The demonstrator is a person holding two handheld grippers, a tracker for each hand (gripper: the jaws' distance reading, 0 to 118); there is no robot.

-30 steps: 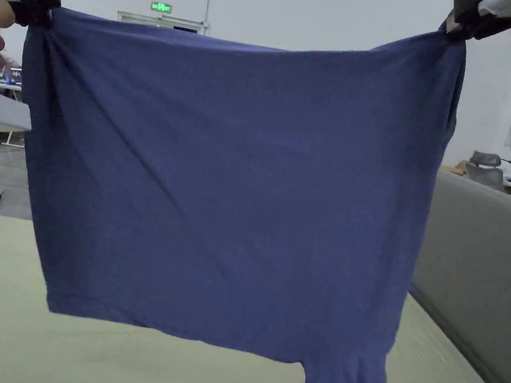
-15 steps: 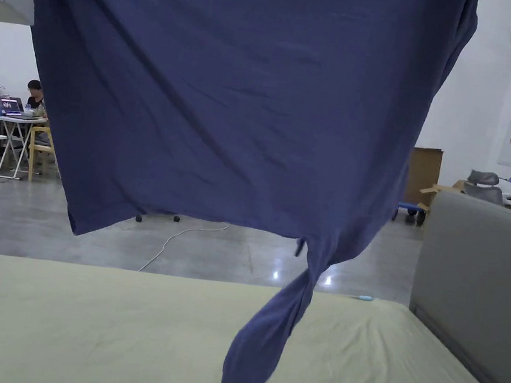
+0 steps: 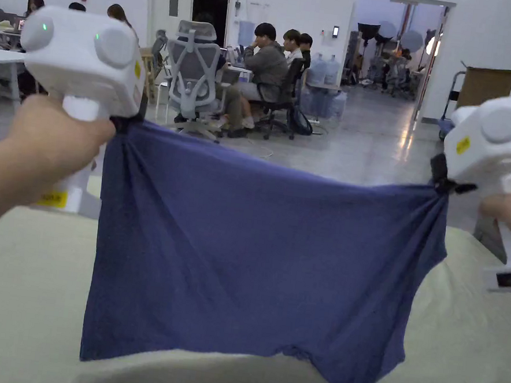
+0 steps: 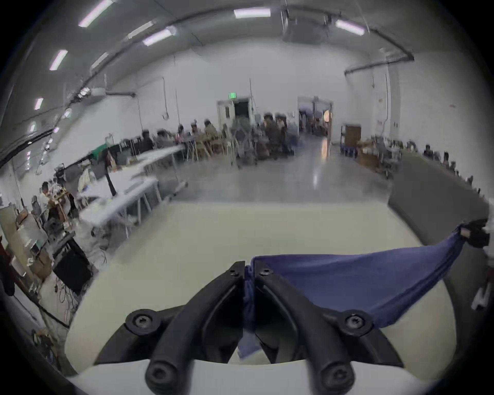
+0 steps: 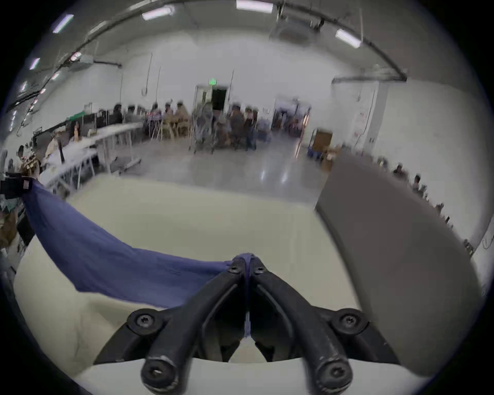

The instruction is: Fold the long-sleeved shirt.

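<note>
A dark blue long-sleeved shirt (image 3: 263,260) hangs stretched between my two grippers above the pale green bed surface (image 3: 12,311). My left gripper (image 3: 124,122) is shut on its upper left corner, and in the left gripper view (image 4: 249,267) blue cloth (image 4: 347,278) is pinched between the black jaws. My right gripper (image 3: 440,178) is shut on the upper right corner; the right gripper view (image 5: 246,263) shows the fabric (image 5: 107,256) bunched between its jaws. The shirt's lower edge rests on the bed, lowest at the right.
A grey upholstered panel (image 5: 401,240) borders the bed on the right. Beyond the bed lies a polished floor with office chairs (image 3: 196,71), white tables (image 4: 128,192) and several seated people (image 3: 267,65).
Both grippers have come down from high overhead to chest height, and the shirt dropped with them; its hem now touches the bed. The head camera has tilted and shifted too.
</note>
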